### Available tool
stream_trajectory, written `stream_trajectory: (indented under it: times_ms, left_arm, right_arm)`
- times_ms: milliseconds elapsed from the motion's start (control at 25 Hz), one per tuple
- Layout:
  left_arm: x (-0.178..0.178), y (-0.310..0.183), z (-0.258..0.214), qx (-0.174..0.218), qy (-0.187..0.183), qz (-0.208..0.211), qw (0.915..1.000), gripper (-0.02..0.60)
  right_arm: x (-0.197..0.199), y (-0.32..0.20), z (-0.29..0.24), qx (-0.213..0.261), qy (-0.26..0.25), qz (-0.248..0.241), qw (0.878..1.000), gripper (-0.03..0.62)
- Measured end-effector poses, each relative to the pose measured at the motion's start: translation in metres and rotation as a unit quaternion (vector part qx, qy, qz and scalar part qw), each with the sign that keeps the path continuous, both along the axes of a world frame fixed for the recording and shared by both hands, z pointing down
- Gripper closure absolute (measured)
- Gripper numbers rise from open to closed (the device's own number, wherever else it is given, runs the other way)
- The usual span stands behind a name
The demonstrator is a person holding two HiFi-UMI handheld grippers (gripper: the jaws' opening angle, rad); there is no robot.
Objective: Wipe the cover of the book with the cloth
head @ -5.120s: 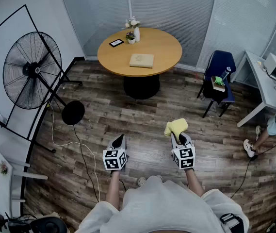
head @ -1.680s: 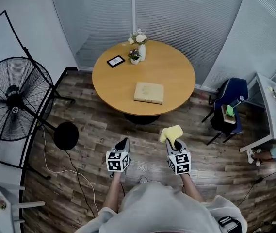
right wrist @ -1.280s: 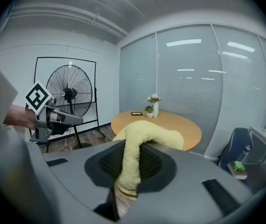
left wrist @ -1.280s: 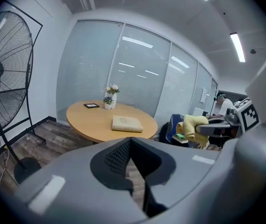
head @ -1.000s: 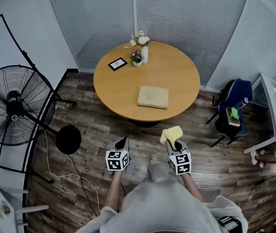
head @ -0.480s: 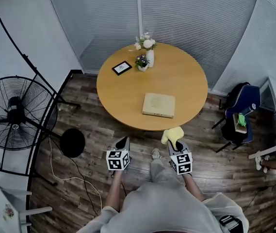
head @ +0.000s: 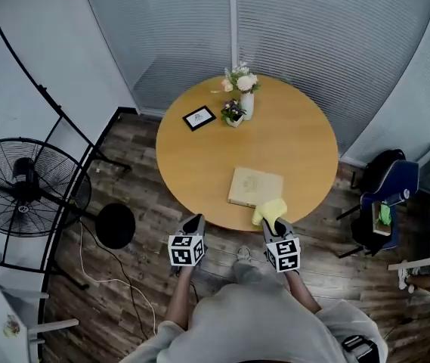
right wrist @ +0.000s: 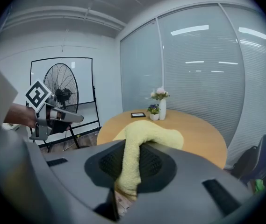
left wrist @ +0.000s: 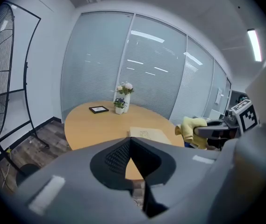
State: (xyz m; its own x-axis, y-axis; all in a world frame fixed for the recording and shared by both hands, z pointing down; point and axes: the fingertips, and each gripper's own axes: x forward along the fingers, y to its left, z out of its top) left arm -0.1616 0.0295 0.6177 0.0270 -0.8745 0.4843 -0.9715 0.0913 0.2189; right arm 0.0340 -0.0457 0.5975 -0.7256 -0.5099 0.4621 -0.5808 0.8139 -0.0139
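A tan book [head: 255,187] lies flat on the round wooden table [head: 199,165], close to its near edge. My right gripper [head: 276,223] is shut on a yellow cloth [head: 270,211], which hangs at the table's near rim just in front of the book. In the right gripper view the cloth [right wrist: 147,134] is pinched between the jaws and droops over them. My left gripper [head: 193,220] is shut with nothing in it, beside the table edge and left of the book. The left gripper view shows the book [left wrist: 147,134] ahead and the cloth [left wrist: 192,129] at the right.
A picture frame [head: 199,118], a white vase of flowers [head: 245,97] and a small potted plant [head: 233,114] stand at the table's far side. A standing fan [head: 29,187] with a floor cable is at the left. A blue chair [head: 385,195] is at the right.
The person has walked up to the table, so the table and book are now much closer. Both grippers reach its near edge. The right one still holds the cloth.
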Motion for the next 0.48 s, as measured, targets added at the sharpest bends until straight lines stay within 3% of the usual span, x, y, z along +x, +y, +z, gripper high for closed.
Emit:
stream_trajectory:
  times_ms: [480]
  left_arm:
    - [-0.040,-0.101,0.000,-0.005,0.004,-0.024,0.9997,0.575]
  right_arm:
    - [-0.059,-0.106,-0.002,0.002,-0.002,-0.041,0.999,0.534]
